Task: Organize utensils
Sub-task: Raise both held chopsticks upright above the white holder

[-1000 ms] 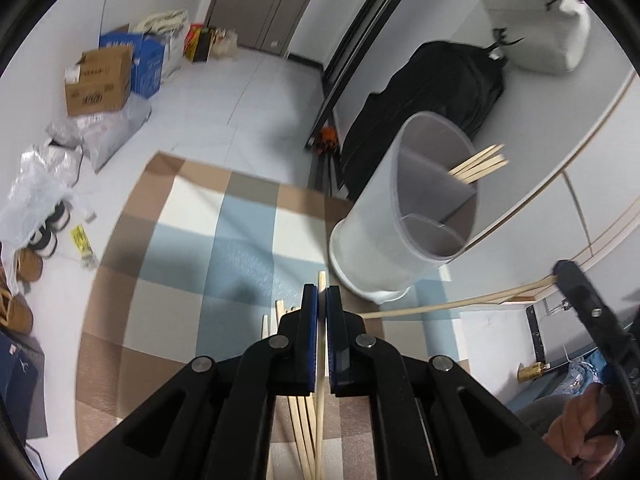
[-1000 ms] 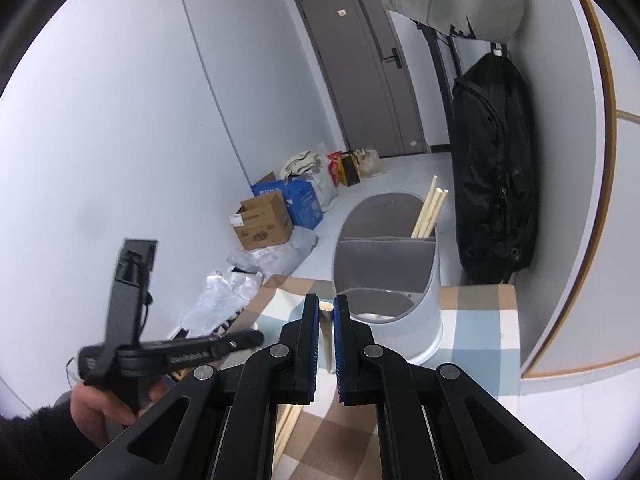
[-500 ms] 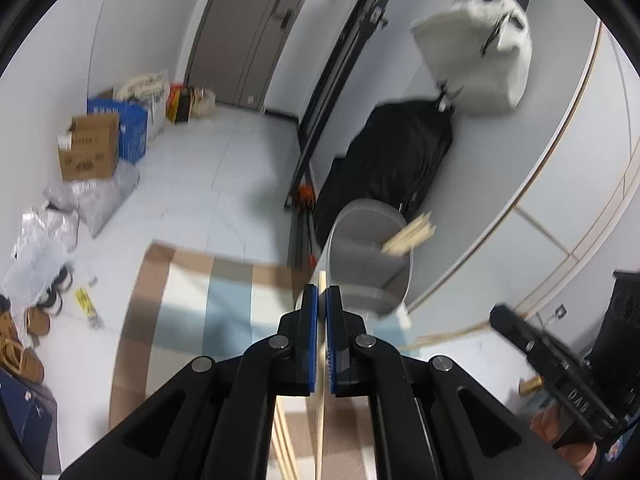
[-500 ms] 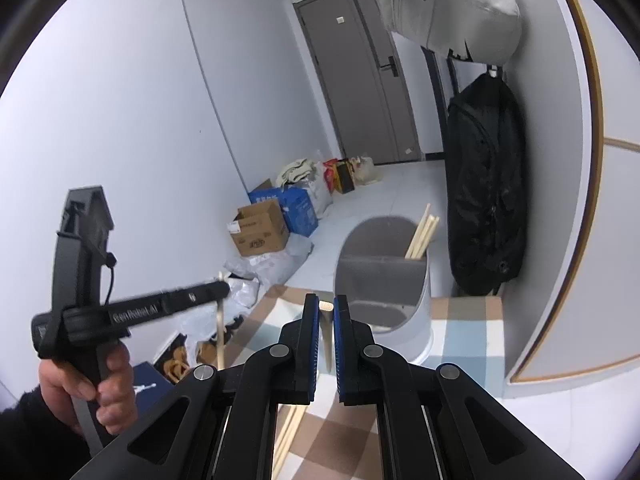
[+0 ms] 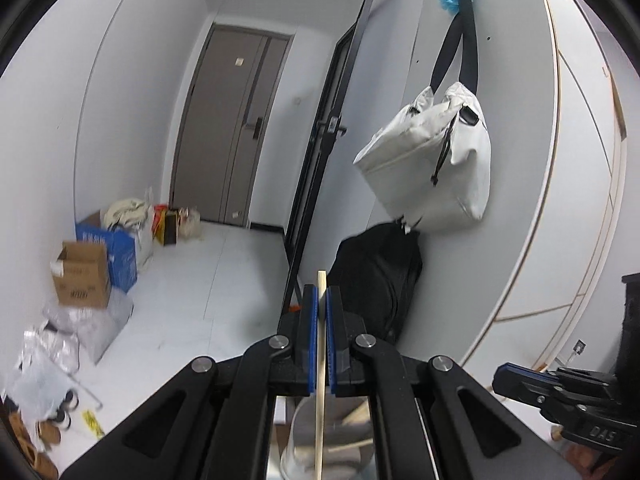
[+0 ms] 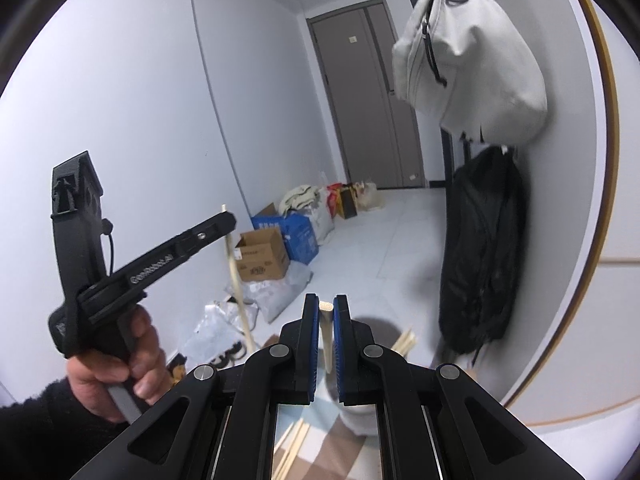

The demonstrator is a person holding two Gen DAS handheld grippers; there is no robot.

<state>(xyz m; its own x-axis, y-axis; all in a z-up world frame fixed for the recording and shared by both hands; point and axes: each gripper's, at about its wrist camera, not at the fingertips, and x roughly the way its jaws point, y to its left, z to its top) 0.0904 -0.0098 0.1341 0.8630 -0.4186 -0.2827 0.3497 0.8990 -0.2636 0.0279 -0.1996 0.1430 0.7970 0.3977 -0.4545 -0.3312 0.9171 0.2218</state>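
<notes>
Two grippers have risen off the worktop, each clamped on a utensil: the left gripper (image 5: 321, 304) pinches a chopstick (image 5: 319, 400), the right gripper (image 6: 326, 322) a pale wooden handle (image 6: 327, 332). Both now hang above the grey holder (image 6: 362, 416), so dropping them in looks next. More chopsticks (image 6: 294, 446) lie on the checked cloth (image 6: 320, 424); boxes (image 6: 262, 254) clutter the white floor (image 6: 380, 240).
</notes>
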